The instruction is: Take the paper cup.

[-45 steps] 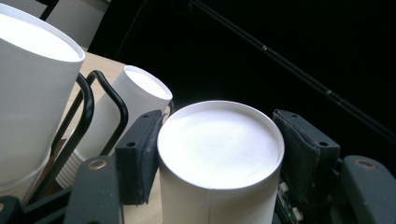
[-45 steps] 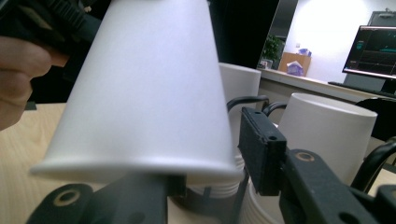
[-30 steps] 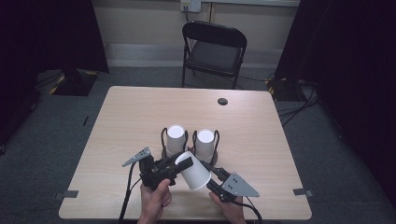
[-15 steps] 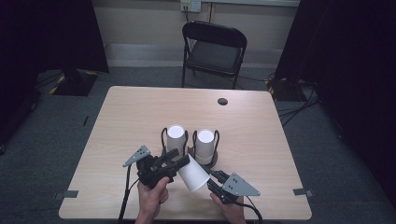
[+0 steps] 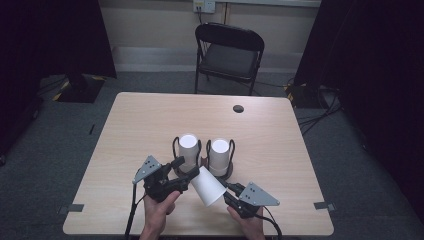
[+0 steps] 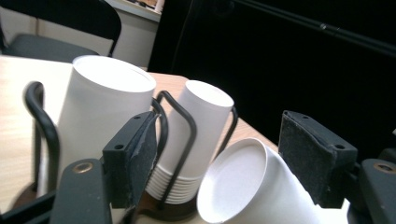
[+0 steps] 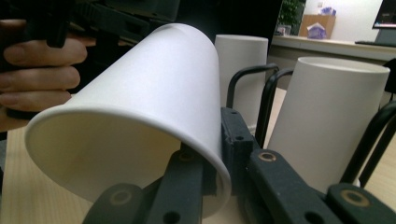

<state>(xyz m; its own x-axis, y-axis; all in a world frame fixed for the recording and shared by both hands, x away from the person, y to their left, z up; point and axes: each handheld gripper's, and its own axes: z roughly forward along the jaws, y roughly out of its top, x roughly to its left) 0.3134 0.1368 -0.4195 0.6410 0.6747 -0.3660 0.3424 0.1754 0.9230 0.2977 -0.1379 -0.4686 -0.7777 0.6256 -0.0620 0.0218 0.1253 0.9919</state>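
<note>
Two stacks of white paper cups on the table [image 5: 150,125], each upside down in a black wire holder: left stack [image 5: 188,150], right stack [image 5: 220,152], side by side, near the table's front half. Nested rims visible at the base of the farther stack [image 6: 196,135] in the left gripper view; nearer stack [image 6: 105,107] close behind the left jaw.

One single cup [image 5: 207,186] off the stacks, tilted, base toward the holders, open mouth toward the person. Just in front of the right stack, between the two grippers.

Right gripper [image 5: 231,192]: jaws clamped on the single cup's rim, one jaw inside the mouth, one outside against the wall, clear in the right gripper view [image 7: 135,116]. Cup carried off the tabletop at a slant.

Left gripper [image 5: 186,172]: jaws spread wide, nothing between the pads. Single cup's base [image 6: 233,182] low between the jaws in the left gripper view, not touched by either as far as can be told.

Person's left hand [image 7: 37,70] wrapped round the left gripper's handle, behind the cup.

Beyond: small dark round spot [image 5: 238,108] at the table's far edge; black folding chair [image 5: 229,52] behind it.
</note>
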